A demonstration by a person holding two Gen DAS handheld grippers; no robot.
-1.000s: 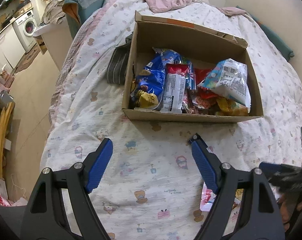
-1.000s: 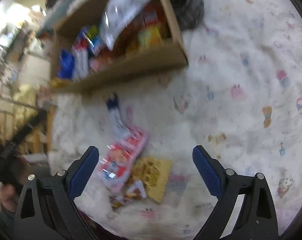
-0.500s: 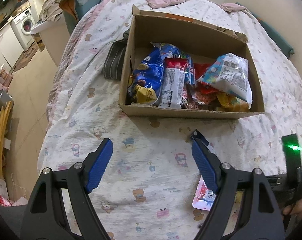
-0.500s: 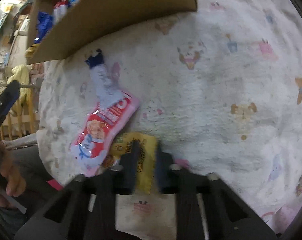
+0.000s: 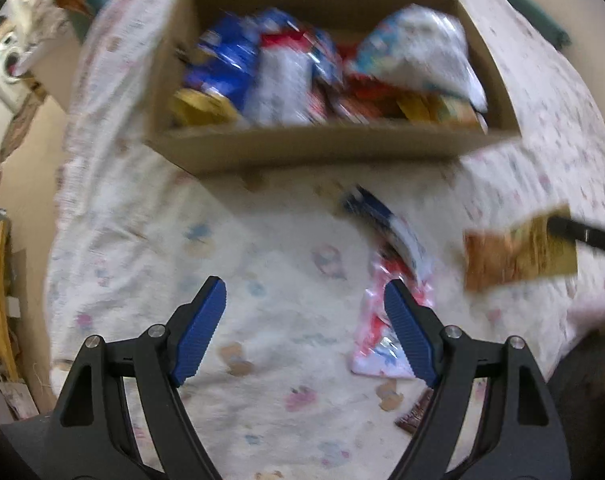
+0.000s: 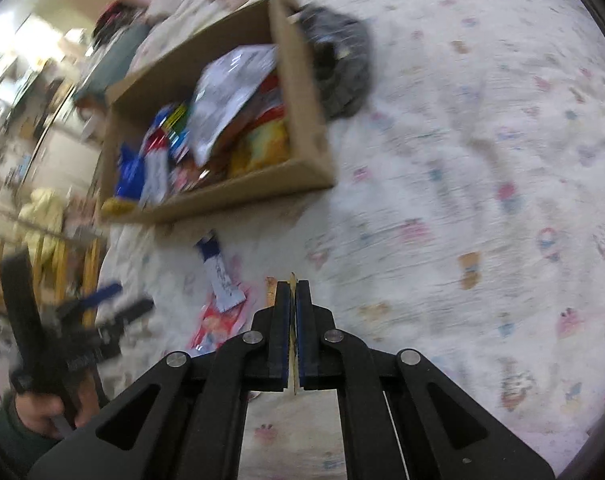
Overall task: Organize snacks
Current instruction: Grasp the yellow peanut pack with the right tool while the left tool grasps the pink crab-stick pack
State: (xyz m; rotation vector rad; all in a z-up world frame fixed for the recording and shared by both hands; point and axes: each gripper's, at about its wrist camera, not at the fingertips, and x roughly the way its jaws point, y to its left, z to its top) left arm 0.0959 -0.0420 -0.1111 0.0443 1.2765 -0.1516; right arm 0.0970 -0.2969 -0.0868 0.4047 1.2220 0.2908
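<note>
Flat yellow-brown foil snack packet (image 5: 520, 254) clamped edge-on in right gripper (image 6: 293, 312), lifted clear of cartoon-printed bedspread (image 6: 482, 160).
Open brown cardboard box of snacks (image 6: 302, 178) ahead and to the left of the closed tongs, well apart, long side crosswise. Left gripper (image 5: 304, 330) spread wide, holding nothing, pink-and-white wrapper (image 5: 376, 336) just beside its right finger.

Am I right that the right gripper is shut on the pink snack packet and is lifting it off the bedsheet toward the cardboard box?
Not quite: the right gripper is shut on the yellow snack packet, not the pink one. The left wrist view shows the yellow packet held above the bedsheet near the cardboard box, while the pink snack packet lies on the sheet.
</note>
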